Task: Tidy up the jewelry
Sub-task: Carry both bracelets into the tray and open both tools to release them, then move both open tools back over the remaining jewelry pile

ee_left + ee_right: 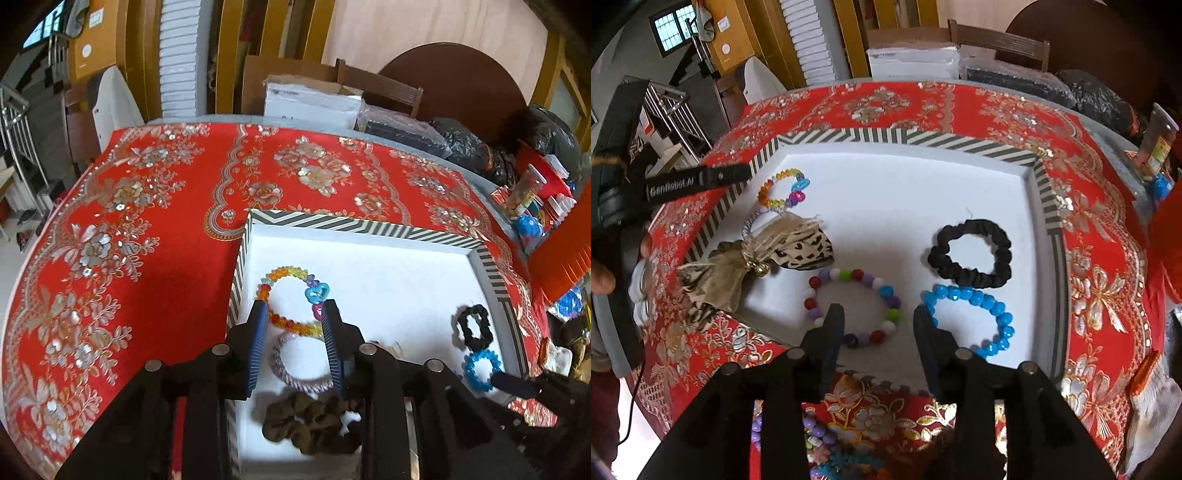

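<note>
Cluttered storeroom behind, boxes and dark bags along the wall; in front, a round table under a red floral cloth [155,206], bearing a white tray with a striped rim [369,225]. At far left of the tray, an orange-and-rainbow bead bracelet [286,301] lying flat, just beyond a woven bangle [301,363] and a brown scrunchie [310,421]. Over these, left gripper [293,314] spread partway, nothing pinched, blue pads either side of the bead bracelet's near arc. Further right, a leopard-print bow [764,254] draped over the tray's edge, then a multicolour bead bracelet [855,306] between the tips of the right gripper [879,317], likewise parted and empty. Rightmost, a black scrunchie [971,254] touching a blue bead bracelet [975,314]. Likely all light: beads hard, smooth, on elastic, prone to roll or slip, so best pinched across one strand; scrunchies soft, forgiving, easy anywhere. Open white floor mid-tray for setting down; raised rim close at left and right, worth clearing on any lift-out.
</note>
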`<action>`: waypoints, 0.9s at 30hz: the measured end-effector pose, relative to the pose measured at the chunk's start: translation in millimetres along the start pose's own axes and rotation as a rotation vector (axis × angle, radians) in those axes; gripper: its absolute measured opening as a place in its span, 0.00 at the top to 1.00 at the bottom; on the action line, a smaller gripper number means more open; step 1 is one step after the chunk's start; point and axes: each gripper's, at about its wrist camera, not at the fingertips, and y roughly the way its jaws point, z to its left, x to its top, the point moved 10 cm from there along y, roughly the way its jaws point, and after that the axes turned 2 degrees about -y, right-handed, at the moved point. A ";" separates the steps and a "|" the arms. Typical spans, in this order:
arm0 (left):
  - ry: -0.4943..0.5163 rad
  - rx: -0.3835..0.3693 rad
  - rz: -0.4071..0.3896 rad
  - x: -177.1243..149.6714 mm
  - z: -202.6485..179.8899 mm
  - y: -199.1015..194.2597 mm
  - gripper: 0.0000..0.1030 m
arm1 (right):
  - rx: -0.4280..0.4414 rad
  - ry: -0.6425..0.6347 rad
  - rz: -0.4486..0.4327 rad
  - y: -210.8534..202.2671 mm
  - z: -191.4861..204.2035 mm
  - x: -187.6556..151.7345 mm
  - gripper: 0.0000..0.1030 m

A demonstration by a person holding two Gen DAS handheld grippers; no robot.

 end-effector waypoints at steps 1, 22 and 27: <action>0.007 0.001 -0.008 -0.4 -1.3 -4.0 0.78 | -0.001 0.005 -0.011 -3.7 -0.2 1.1 0.57; 0.106 0.082 -0.129 -63.8 -39.0 -92.0 0.78 | -0.074 0.008 -0.222 -116.1 -7.5 -25.8 0.40; 0.093 0.057 -0.124 -74.0 -42.1 -102.2 0.78 | -0.084 0.024 -0.219 -126.2 -17.6 -42.9 0.40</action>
